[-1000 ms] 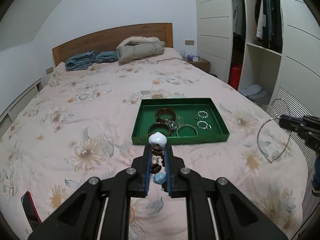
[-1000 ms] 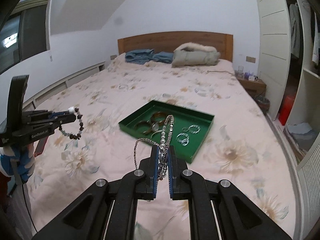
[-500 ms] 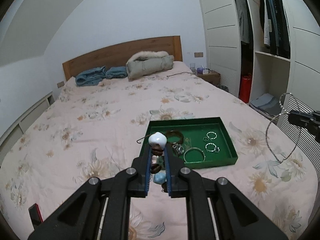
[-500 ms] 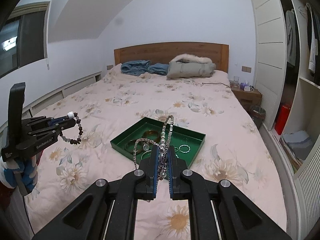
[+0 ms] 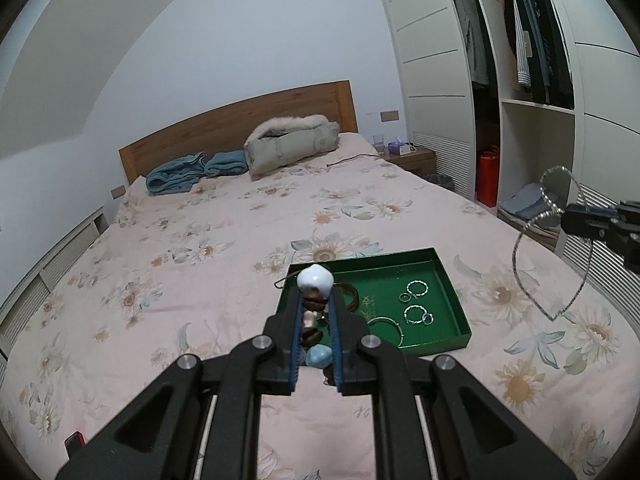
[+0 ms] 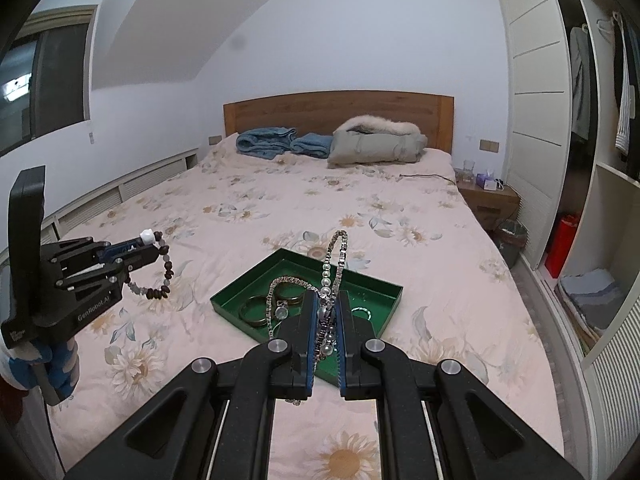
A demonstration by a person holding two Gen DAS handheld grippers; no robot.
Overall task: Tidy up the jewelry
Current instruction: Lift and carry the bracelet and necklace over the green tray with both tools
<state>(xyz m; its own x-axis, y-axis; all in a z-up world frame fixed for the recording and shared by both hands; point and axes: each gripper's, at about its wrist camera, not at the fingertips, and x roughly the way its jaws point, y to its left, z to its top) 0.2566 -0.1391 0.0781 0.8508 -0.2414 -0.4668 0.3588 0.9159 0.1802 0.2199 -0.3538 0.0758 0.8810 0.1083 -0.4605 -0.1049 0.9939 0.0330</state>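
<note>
Two pieces we hold aloft, beaded bracelet (image 5: 315, 312) clamped in left gripper (image 5: 315, 300), silver necklace (image 6: 334, 280) in right gripper (image 6: 325, 300), remain unplaced above the part-filled green tray (image 5: 448, 280).

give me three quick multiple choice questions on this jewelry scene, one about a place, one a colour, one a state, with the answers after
1. Where does the shallow rectangular jewelry tray sit?
A. on the flowered bedspread
B. on the wooden nightstand
C. on a wardrobe shelf

2. What colour is the tray?
A. red
B. green
C. white

3. What is the state of the left gripper?
A. open and empty
B. shut on a silver chain necklace
C. shut on a beaded bracelet of brown, white and blue beads

Answers:
1. A, the tray lies on the flowered bedspread with rings and bangles inside it.
2. B, its walls and floor are green in both views.
3. C, the beaded bracelet is clamped between the left fingers, while the right gripper is shut on the silver chain necklace.
</note>
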